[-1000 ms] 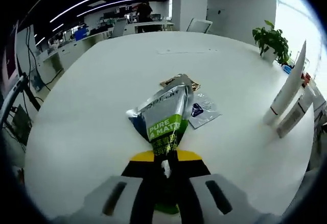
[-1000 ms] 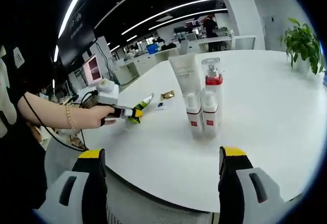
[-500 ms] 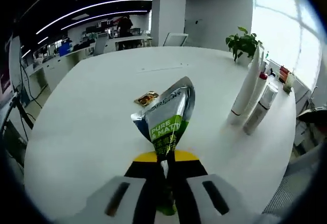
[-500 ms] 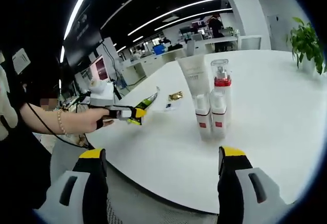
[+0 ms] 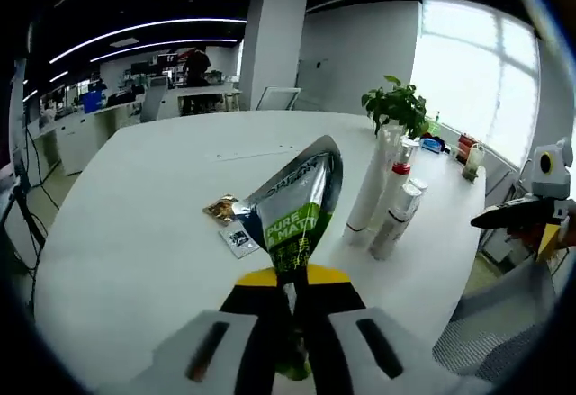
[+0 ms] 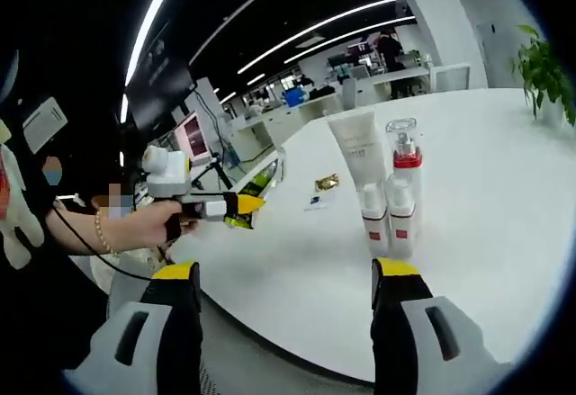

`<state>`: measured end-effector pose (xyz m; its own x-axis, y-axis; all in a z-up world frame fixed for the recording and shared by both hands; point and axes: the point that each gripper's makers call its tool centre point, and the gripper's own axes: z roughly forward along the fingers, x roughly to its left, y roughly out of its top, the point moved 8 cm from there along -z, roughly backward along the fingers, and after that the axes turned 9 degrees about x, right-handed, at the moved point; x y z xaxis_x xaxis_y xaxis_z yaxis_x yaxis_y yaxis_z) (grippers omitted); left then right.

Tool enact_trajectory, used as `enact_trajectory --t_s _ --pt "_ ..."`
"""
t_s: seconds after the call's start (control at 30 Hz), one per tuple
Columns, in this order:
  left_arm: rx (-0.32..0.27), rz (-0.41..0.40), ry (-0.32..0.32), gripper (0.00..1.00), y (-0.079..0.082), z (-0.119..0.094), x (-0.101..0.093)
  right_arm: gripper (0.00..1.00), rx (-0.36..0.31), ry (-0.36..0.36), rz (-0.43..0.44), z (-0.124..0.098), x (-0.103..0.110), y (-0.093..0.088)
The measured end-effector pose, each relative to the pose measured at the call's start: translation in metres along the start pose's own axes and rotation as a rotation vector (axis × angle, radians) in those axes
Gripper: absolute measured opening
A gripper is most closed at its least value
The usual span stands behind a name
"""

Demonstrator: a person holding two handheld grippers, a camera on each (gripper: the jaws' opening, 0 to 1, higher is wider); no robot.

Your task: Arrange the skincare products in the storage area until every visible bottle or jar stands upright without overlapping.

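My left gripper (image 5: 292, 289) is shut on a silver and green sachet (image 5: 297, 206) and holds it up above the white table (image 5: 135, 224). The same left gripper (image 6: 236, 206) with the sachet (image 6: 265, 177) appears at the left of the right gripper view, held in a hand. A white tube (image 6: 358, 157), a pump bottle with a red collar (image 6: 405, 179) and a small white bottle (image 6: 372, 215) stand upright together on the table (image 6: 504, 188). That cluster (image 5: 387, 193) is right of the sachet. My right gripper (image 6: 285, 287) is open, short of the table edge.
A gold sachet (image 5: 219, 207) and a flat clear packet (image 5: 239, 238) lie on the table behind the held sachet; the gold sachet (image 6: 326, 182) and packet (image 6: 317, 201) sit left of the bottles. A potted plant (image 5: 396, 104) stands at the far edge. The right gripper (image 5: 540, 210) enters from the right.
The left gripper has lifted the sachet higher and swung toward the bottles, which now sit nearer centre. The right gripper has stayed open, with its view shifted slightly.
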<state>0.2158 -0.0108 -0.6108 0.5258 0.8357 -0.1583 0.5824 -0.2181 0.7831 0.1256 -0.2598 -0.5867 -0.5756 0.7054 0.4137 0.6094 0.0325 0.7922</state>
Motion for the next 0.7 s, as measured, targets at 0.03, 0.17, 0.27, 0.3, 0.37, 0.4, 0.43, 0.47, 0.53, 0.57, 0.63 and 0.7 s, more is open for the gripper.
enact_trajectory --t_s 0.03,0.17,0.27,0.3,0.37,0.4,0.43,0.47,0.53,0.57,0.63,0.7 --pt "-0.011 0.012 -0.021 0.01 0.001 -0.004 -0.004 0.74 -0.007 0.01 0.005 0.001 0.001 0.001" --pt "-0.041 0.022 -0.081 0.01 0.003 -0.019 -0.02 0.71 -0.052 0.073 0.032 0.014 0.015 0.012" --pt "-0.044 0.02 -0.112 0.01 0.002 -0.029 -0.028 0.71 -0.065 0.118 0.038 0.026 0.026 0.017" --pt "-0.047 0.02 -0.117 0.01 0.002 -0.032 -0.031 0.71 -0.071 0.133 0.047 0.029 0.029 0.018" --pt "-0.056 0.032 -0.138 0.01 0.001 -0.039 -0.037 0.7 -0.086 0.16 0.061 0.037 0.036 0.024" --pt "-0.06 0.044 -0.14 0.01 0.001 -0.045 -0.041 0.7 -0.09 0.169 0.062 0.04 0.038 0.026" --pt "-0.063 0.067 -0.139 0.01 0.002 -0.049 -0.046 0.7 -0.094 0.174 0.065 0.044 0.04 0.028" --pt "-0.062 0.086 -0.151 0.01 0.001 -0.053 -0.051 0.69 -0.102 0.187 0.076 0.049 0.045 0.032" --pt "-0.065 0.075 -0.177 0.01 -0.001 -0.058 -0.055 0.69 -0.14 0.233 0.138 0.058 0.054 0.039" --pt "-0.075 0.078 -0.195 0.01 -0.001 -0.062 -0.061 0.68 -0.15 0.244 0.159 0.06 0.056 0.041" --pt "-0.082 0.083 -0.199 0.01 -0.001 -0.069 -0.067 0.67 -0.158 0.251 0.17 0.067 0.061 0.043" --pt "-0.087 0.102 -0.212 0.01 -0.003 -0.073 -0.072 0.63 -0.155 0.256 0.166 0.072 0.066 0.043"
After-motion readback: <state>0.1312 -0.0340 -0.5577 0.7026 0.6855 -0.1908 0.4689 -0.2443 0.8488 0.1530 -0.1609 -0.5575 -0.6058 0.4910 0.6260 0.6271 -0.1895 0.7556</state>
